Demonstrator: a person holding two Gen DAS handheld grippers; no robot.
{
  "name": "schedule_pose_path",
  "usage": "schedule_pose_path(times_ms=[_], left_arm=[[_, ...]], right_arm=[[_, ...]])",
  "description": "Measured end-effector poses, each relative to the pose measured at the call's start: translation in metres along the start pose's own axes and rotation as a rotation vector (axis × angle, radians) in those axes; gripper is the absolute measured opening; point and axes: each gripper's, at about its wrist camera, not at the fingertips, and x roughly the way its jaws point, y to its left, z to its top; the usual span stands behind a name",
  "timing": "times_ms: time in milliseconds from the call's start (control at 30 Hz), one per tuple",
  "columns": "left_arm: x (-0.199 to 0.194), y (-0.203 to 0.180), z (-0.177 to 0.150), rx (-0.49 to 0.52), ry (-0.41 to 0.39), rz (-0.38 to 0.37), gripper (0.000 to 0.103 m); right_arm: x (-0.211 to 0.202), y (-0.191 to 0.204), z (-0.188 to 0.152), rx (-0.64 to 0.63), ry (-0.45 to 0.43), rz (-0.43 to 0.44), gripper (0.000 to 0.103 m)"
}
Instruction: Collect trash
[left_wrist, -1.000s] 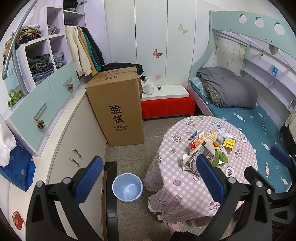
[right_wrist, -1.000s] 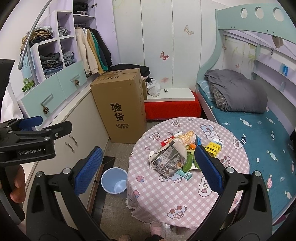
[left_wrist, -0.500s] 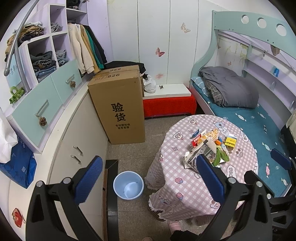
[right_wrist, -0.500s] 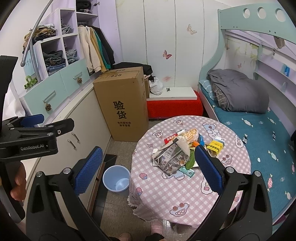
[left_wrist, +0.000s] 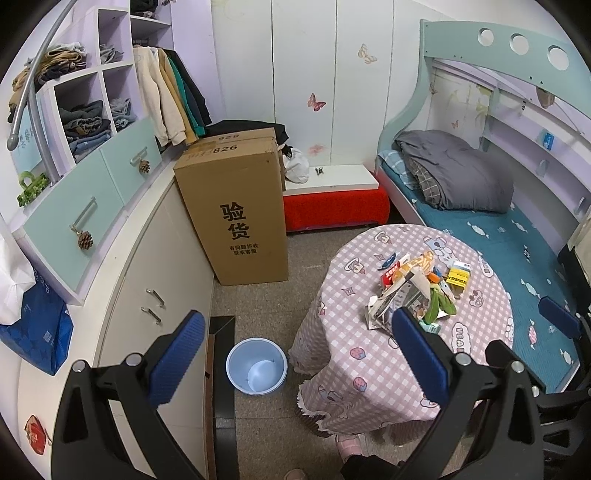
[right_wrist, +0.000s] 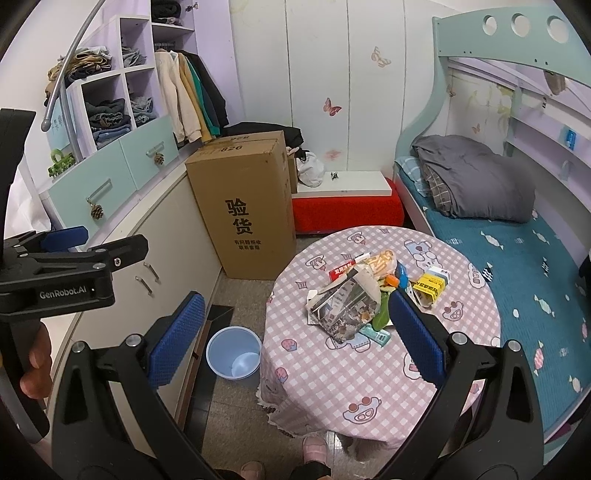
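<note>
I held my left gripper (left_wrist: 295, 354) and my right gripper (right_wrist: 295, 334) high above the floor, both with fingers spread wide and nothing between them. The trash (right_wrist: 369, 295) lay heaped on the round desk (right_wrist: 461, 362), ahead of and below my right gripper, with its right pad (right_wrist: 415, 332) showing just in front of the heap. From my left gripper the same trash (left_wrist: 413, 295) sat ahead and to the right. A yellow box (right_wrist: 430, 286) lay at the heap's right edge, a red packet (right_wrist: 341, 273) at its far left side. The blue bin (right_wrist: 233, 352) stood on the floor just left of the desk, below and between my right gripper's pads, empty as far as I could see. A tall carton (right_wrist: 245, 206) stood beyond the bin.
</note>
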Motion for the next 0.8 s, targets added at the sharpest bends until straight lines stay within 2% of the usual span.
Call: schedule_pose_path(times_ms=[467,800], left_arm=[[-0.011,0.024,-0.013,0.023,0.01,-0.004,0.099],[-0.005,0.037,-0.033,0.058,0.069,-0.023,0.099]], right_arm=[[-0.011,0.023,-0.016,0.046,0.013,-0.006,0.097],[-0.016,0.03,-0.04,0.135,0.061,-0.032,0.097]])
